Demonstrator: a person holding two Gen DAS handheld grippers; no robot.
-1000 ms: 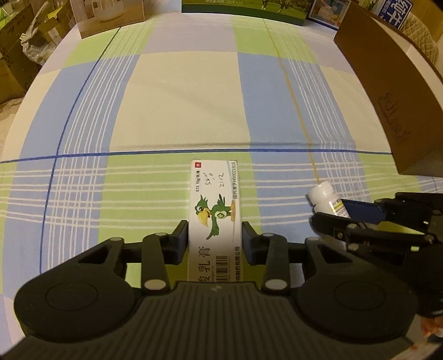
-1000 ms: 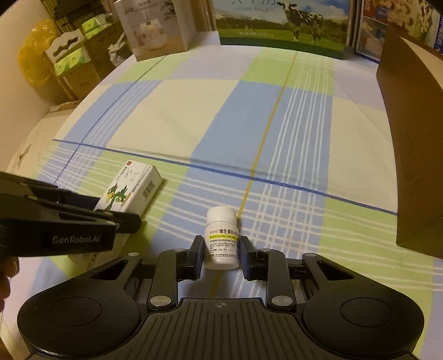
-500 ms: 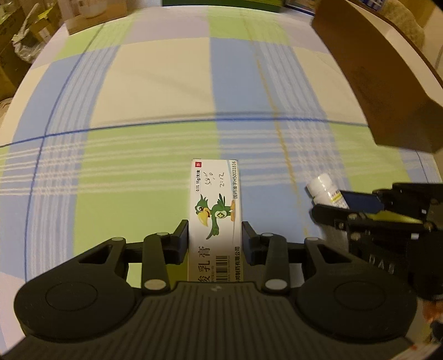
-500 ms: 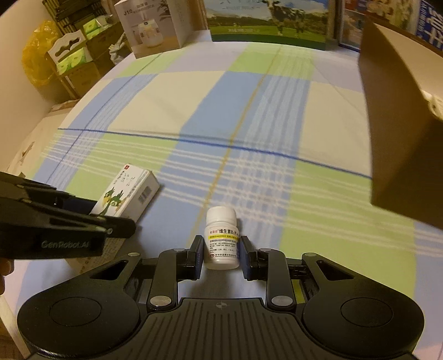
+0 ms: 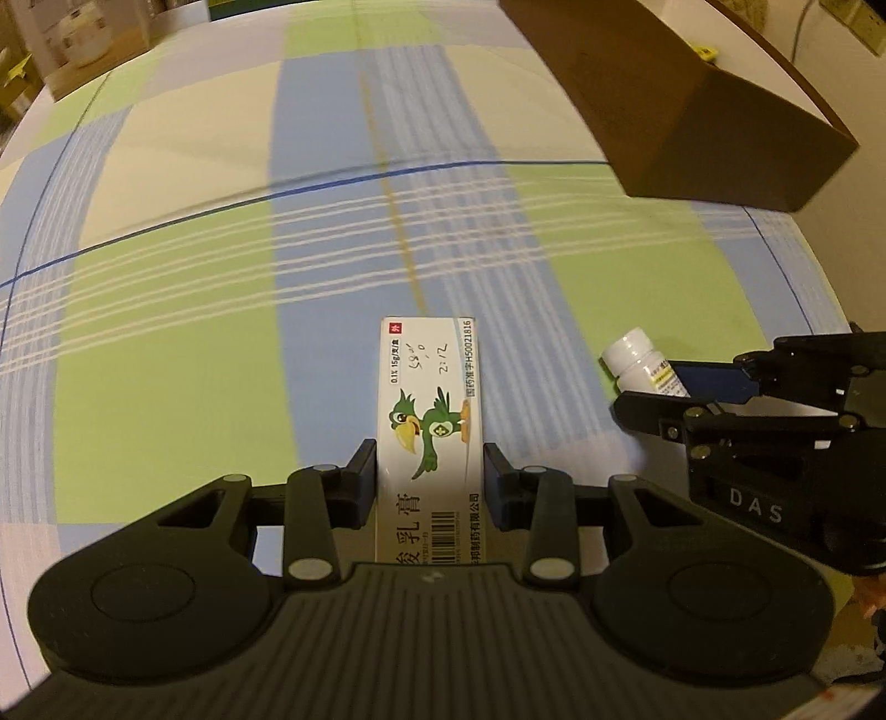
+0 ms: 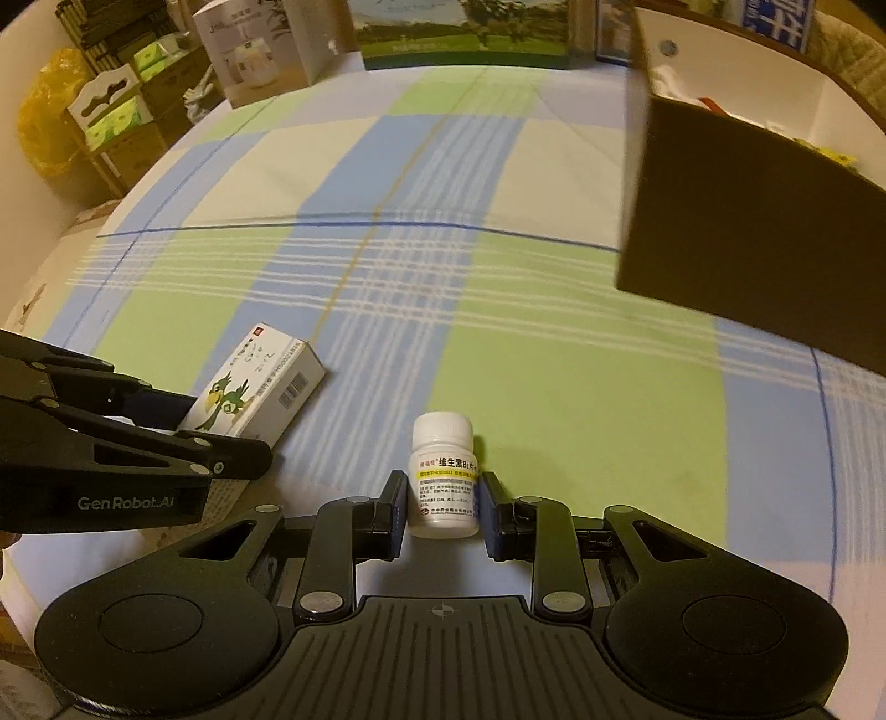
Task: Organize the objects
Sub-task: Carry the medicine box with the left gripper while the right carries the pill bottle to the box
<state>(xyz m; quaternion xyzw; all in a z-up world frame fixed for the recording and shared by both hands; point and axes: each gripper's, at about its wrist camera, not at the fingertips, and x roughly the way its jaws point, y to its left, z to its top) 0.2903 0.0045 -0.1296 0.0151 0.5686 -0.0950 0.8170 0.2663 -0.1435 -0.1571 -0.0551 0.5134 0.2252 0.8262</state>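
Observation:
My left gripper (image 5: pixel 431 471) is shut on a white medicine carton with a green parrot (image 5: pixel 429 410), held above the checked cloth. The carton also shows in the right wrist view (image 6: pixel 252 393). My right gripper (image 6: pixel 442 501) is shut on a small white pill bottle (image 6: pixel 443 476), which also shows in the left wrist view (image 5: pixel 642 368) at the right. A brown open box (image 6: pixel 742 238) stands ahead to the right; it also shows in the left wrist view (image 5: pixel 681 105). Its white inside holds some small items.
The checked blue, green and cream cloth (image 6: pixel 387 277) covers the surface. Cardboard boxes (image 6: pixel 260 50) and a green milk carton case (image 6: pixel 465 27) stand along the far edge. Stacked boxes and a yellow bag (image 6: pixel 44 127) lie to the left off the surface.
Both grippers have moved forward and to the right with their loads; the brown box is nearer and larger in both views.

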